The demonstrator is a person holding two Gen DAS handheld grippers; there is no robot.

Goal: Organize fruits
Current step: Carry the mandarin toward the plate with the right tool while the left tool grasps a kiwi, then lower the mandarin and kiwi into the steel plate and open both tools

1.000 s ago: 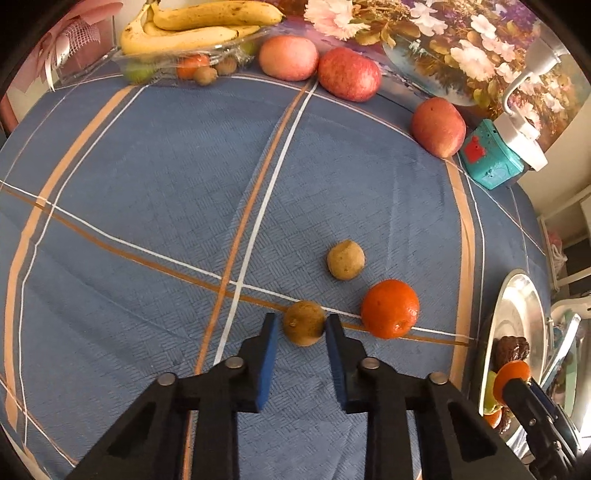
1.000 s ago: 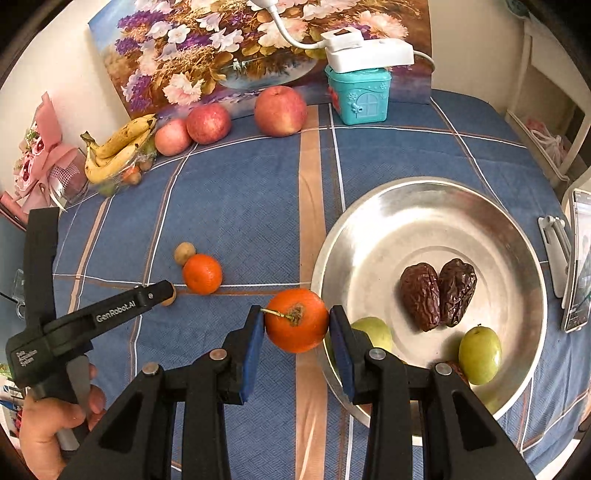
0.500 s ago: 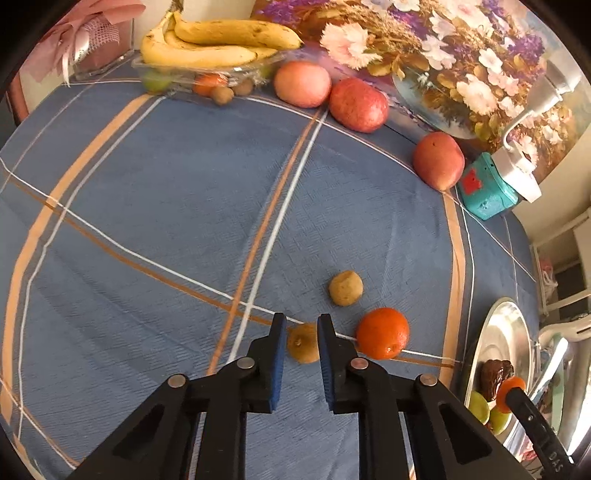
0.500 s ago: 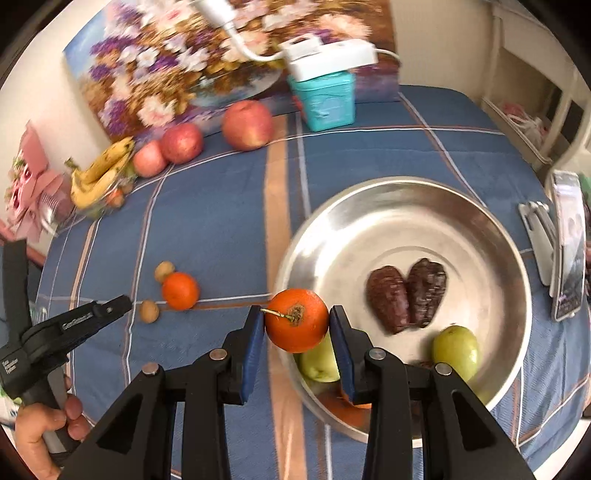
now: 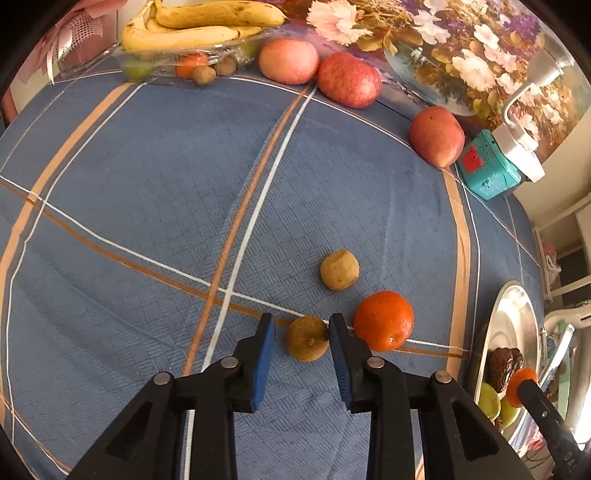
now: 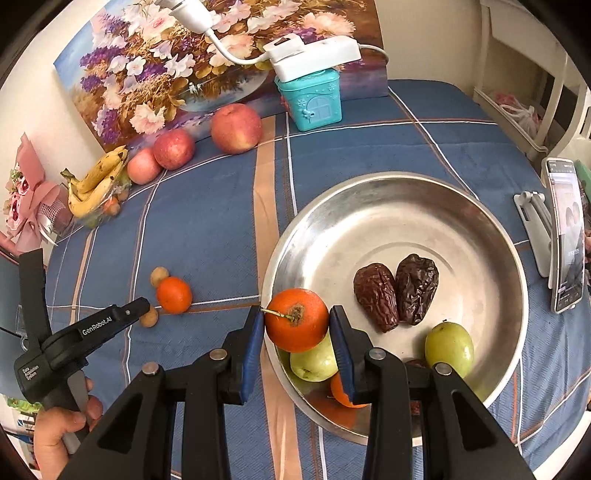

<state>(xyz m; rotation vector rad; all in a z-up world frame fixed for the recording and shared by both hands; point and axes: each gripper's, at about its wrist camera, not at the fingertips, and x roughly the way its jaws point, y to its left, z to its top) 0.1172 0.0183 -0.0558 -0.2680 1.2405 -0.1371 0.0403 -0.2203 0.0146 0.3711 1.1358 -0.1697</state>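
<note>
My left gripper (image 5: 301, 325) points down at the blue cloth and its jaws are opening. A small brown fruit (image 5: 306, 339) lies on the cloth between them, against the right pad with a gap on the left. An orange (image 5: 384, 320) and a second brown fruit (image 5: 339, 269) lie just beyond. My right gripper (image 6: 297, 325) is shut on a stemmed orange (image 6: 295, 319), held above the left rim of the steel plate (image 6: 406, 214). The plate holds two dark dates (image 6: 397, 291), two green fruits (image 6: 448, 349) and part of another orange.
Three apples (image 5: 349, 79) and a bunch of bananas (image 5: 192, 26) over a clear tray line the far edge below a flower painting. A teal box (image 6: 314, 99) with a white lamp base stands at the back. A phone on a stand (image 6: 565, 236) is right of the plate.
The left jaws have spread away from the small brown fruit, which stays on the cloth. The right gripper has carried its orange rightward, from beside the plate to over its rim.
</note>
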